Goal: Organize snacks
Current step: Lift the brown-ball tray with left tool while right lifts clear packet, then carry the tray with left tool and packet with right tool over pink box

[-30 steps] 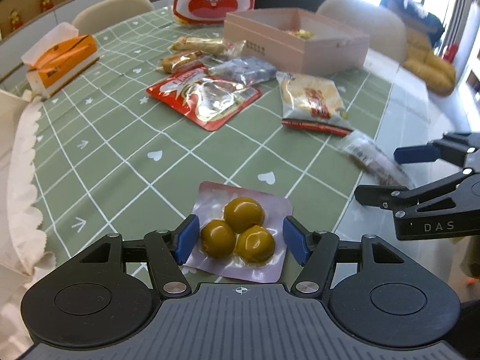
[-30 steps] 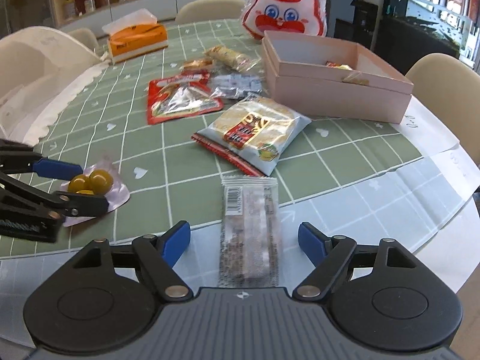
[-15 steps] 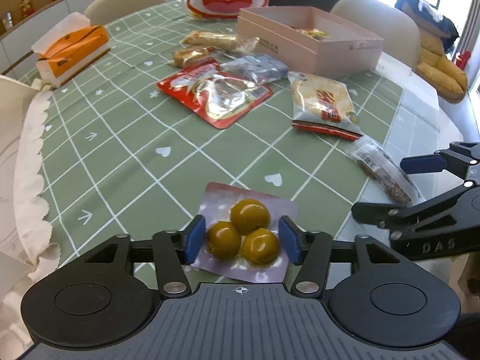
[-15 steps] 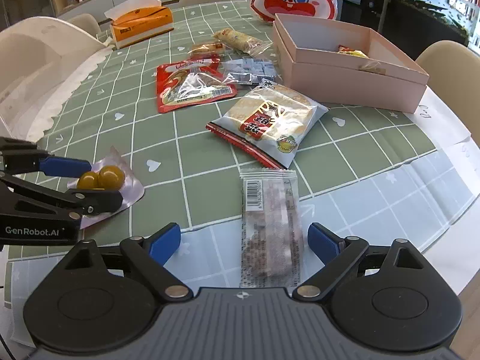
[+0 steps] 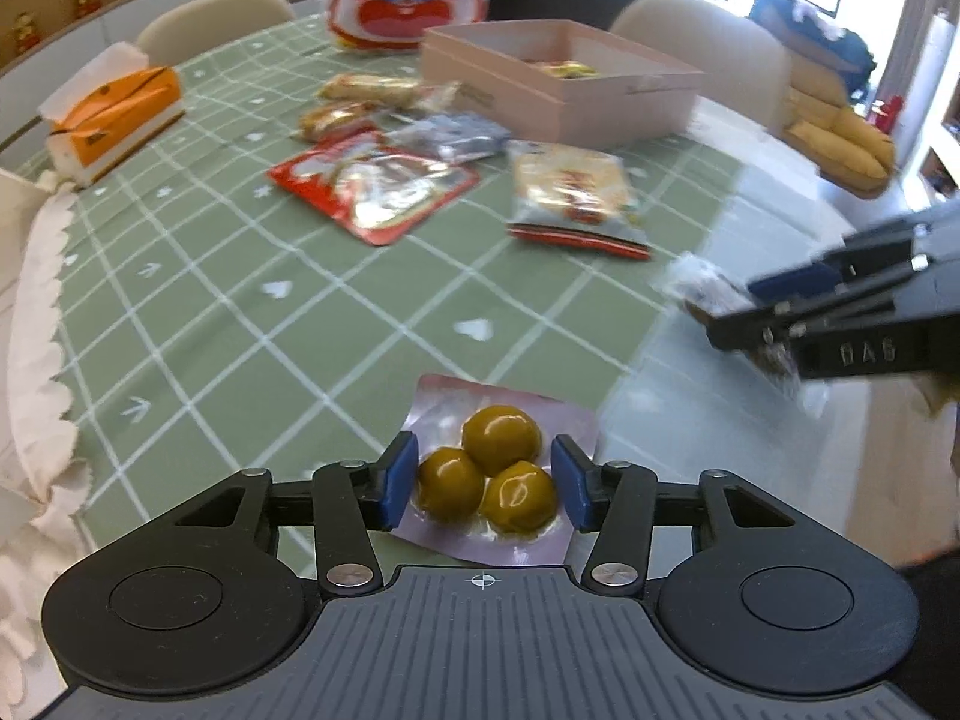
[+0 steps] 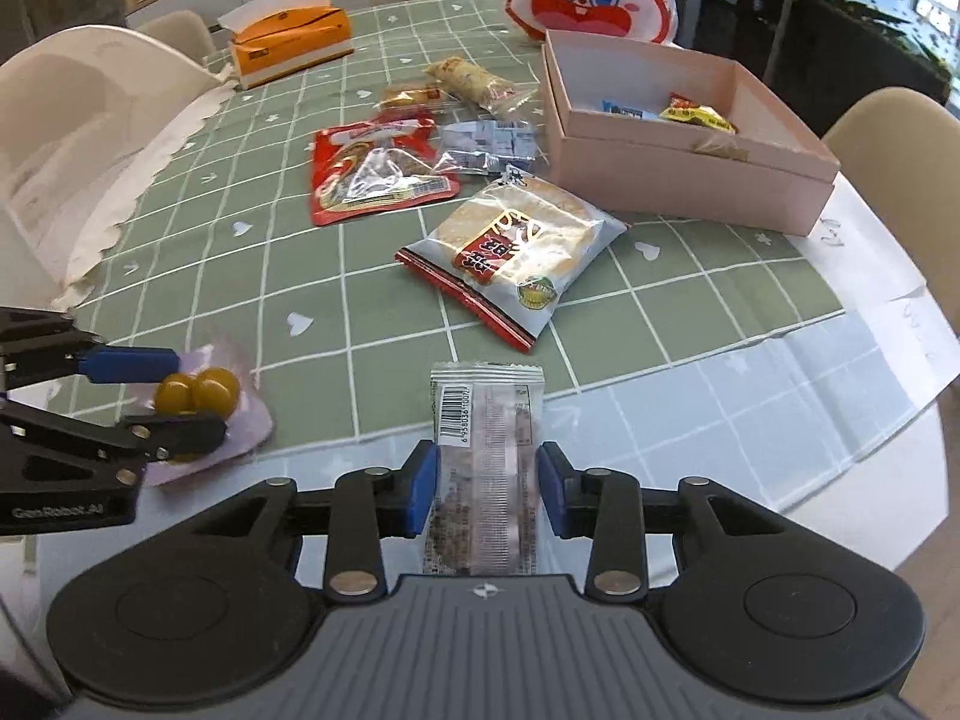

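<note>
An orange tissue box [image 6: 289,43] sits at the far left of the bench, on the green checked tablecloth [image 6: 384,324]. Beige chairs [image 6: 900,138] ring the bench. A yellow cushion [image 5: 840,144] lies beyond, by the window.

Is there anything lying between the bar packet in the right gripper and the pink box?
Yes. The rice cracker bag lies on the tablecloth between the bar packet, held by the right gripper, and the pink box. Lifted over it, nothing else visible blocks the open top.
</note>
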The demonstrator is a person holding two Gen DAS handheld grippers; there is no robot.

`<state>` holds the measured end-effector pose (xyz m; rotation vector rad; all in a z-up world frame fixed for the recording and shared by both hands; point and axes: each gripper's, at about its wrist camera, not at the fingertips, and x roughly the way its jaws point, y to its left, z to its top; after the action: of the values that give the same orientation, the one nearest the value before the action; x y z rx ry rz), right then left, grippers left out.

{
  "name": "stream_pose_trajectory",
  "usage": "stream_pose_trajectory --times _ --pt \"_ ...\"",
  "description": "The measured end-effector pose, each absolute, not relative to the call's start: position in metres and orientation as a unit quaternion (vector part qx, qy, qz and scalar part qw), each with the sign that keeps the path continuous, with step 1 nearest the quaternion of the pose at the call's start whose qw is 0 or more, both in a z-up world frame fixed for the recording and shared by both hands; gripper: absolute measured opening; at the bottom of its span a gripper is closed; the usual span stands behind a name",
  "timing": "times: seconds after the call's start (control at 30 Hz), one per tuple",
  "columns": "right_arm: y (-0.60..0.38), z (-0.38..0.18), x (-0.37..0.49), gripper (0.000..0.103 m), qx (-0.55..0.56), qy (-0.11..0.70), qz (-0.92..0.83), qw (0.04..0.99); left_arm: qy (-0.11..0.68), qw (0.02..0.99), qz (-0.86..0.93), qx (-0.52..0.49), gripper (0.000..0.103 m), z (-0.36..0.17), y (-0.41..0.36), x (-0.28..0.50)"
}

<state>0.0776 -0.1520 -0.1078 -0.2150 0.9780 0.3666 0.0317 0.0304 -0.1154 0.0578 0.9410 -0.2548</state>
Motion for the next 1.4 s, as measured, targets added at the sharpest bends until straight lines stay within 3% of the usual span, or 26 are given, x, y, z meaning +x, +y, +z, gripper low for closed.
stream_pose_trajectory --times 0.03,0.07,0.1,0.13,0.4,0.67,0.8,0.83,0.97,1.2,1.4 --pt "-0.156 -0.101 0.077 0.036 -0.107 0.462 0.176 0.863 0.451 0.883 -0.127 0.027 0.049 -0.114 0.027 0.032" --pt "-0.160 -0.096 0.077 0.036 -0.108 0.457 0.176 0.865 0.451 0.883 -0.131 0.023 0.037 -0.112 0.023 0.033" --pt "-0.166 -0.089 0.078 0.036 -0.107 0.453 0.174 0.868 0.447 0.884 -0.136 0.015 0.006 -0.109 0.020 0.035" --pt "-0.173 -0.082 0.081 0.036 -0.105 0.449 0.173 0.870 0.447 0.883 -0.142 0.001 0.010 -0.103 0.016 0.041" --pt "-0.223 -0.042 0.121 0.036 -0.105 0.403 0.155 0.896 0.421 0.897 -0.131 -0.021 0.009 -0.067 -0.005 0.084" --pt "-0.218 -0.099 0.144 0.036 -0.096 0.451 0.203 0.864 0.470 0.875 -0.032 -0.109 0.011 -0.081 0.052 0.056" --pt "-0.199 -0.124 0.147 0.037 -0.097 0.470 0.229 0.847 0.460 0.885 -0.071 -0.019 0.012 -0.082 0.035 0.041" --pt "-0.196 -0.127 0.147 0.042 -0.097 0.467 0.232 0.848 0.463 0.882 -0.085 0.004 0.012 -0.083 0.029 0.041" --pt "-0.189 -0.128 0.149 0.046 -0.112 0.461 0.242 0.847 0.499 0.853 -0.136 0.064 0.015 -0.095 0.010 0.043" --pt "-0.184 -0.129 0.144 0.050 -0.136 0.455 0.241 0.846 0.498 0.848 -0.157 0.091 0.039 -0.104 0.011 0.037" --pt "-0.184 -0.129 0.144 0.053 -0.134 0.463 0.232 0.845 0.494 0.847 -0.172 0.091 0.033 -0.104 0.008 0.038"
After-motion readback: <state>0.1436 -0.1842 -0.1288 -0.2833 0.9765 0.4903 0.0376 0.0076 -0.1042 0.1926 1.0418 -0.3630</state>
